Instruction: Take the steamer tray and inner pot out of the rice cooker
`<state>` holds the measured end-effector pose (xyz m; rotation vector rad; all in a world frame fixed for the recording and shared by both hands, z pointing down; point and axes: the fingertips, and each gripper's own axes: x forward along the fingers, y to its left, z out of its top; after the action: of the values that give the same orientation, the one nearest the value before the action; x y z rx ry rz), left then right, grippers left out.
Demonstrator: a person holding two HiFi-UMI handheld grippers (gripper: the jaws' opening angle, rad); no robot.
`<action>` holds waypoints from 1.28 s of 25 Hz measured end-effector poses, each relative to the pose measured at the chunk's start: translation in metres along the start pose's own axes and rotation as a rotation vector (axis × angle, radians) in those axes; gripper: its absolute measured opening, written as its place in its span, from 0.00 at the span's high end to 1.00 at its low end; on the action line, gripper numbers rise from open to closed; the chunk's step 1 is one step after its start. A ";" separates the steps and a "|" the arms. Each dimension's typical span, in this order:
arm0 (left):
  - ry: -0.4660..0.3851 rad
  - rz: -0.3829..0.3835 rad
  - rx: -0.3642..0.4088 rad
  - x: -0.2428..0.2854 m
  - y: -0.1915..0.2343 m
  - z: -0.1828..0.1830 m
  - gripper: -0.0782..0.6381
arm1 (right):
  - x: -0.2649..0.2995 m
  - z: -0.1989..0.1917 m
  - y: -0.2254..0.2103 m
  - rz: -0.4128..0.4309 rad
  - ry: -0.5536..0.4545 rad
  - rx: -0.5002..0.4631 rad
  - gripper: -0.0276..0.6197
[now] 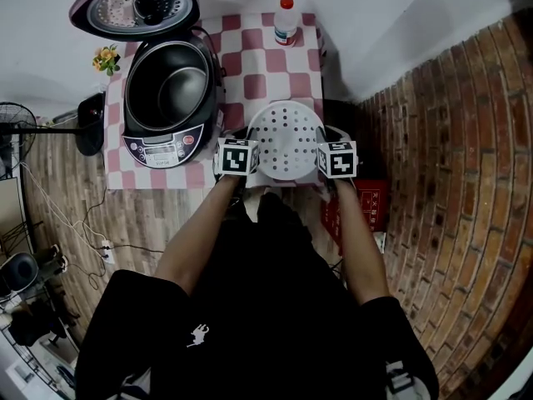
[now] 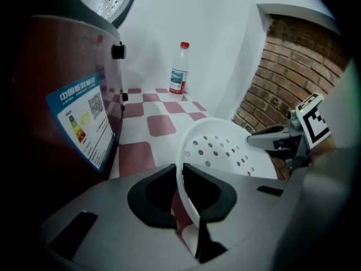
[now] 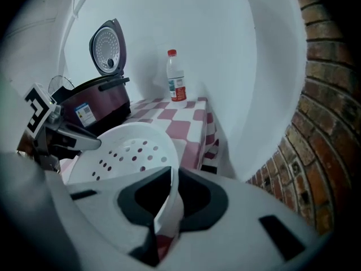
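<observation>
Pinched at opposite sides of its rim: white steamer tray [image 1: 286, 136]. Left gripper [image 1: 251, 142] fingers closed on the left edge, right gripper [image 1: 321, 145] fingers closed on the right edge. Held level at the front edge of the checked counter [image 1: 266, 57], just right of the open rice cooker [image 1: 158, 144]. Resting or just above: cannot tell. Inner pot [image 1: 171, 90] seated inside the cooker. Bottle [image 1: 286, 21] at the back.

steamer tray [image 1: 286, 136], open rice cooker [image 1: 162, 150], checked table [image 1: 258, 57]

we wear black: short sleeves [image 1: 137, 294], shorts with a white logo [image 1: 198, 333]. beside the table [image 1: 250, 57], our grey left gripper [image 2: 181, 193] and right gripper [image 3: 169, 199] carry black-and-white marker cubes [image 1: 237, 157].
</observation>
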<state>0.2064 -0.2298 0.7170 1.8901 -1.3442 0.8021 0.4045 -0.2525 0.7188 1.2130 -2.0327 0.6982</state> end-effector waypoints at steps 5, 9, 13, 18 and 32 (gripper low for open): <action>0.018 0.013 0.012 0.006 0.002 -0.002 0.83 | 0.005 -0.002 -0.001 -0.008 0.024 -0.020 0.89; 0.022 0.017 0.028 0.013 0.004 -0.004 0.83 | 0.008 -0.004 -0.001 -0.010 0.037 -0.025 0.89; 0.024 0.038 0.050 0.012 0.005 -0.004 0.79 | 0.010 -0.004 0.001 -0.003 0.038 -0.038 0.86; -0.007 0.057 0.076 0.003 0.005 0.005 0.64 | 0.005 0.006 0.004 0.013 0.002 -0.054 0.73; -0.248 0.014 0.147 -0.073 -0.029 0.070 0.71 | -0.054 0.077 0.030 0.040 -0.207 -0.108 0.78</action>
<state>0.2204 -0.2392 0.6133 2.1539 -1.4829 0.7074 0.3759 -0.2662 0.6254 1.2275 -2.2385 0.4907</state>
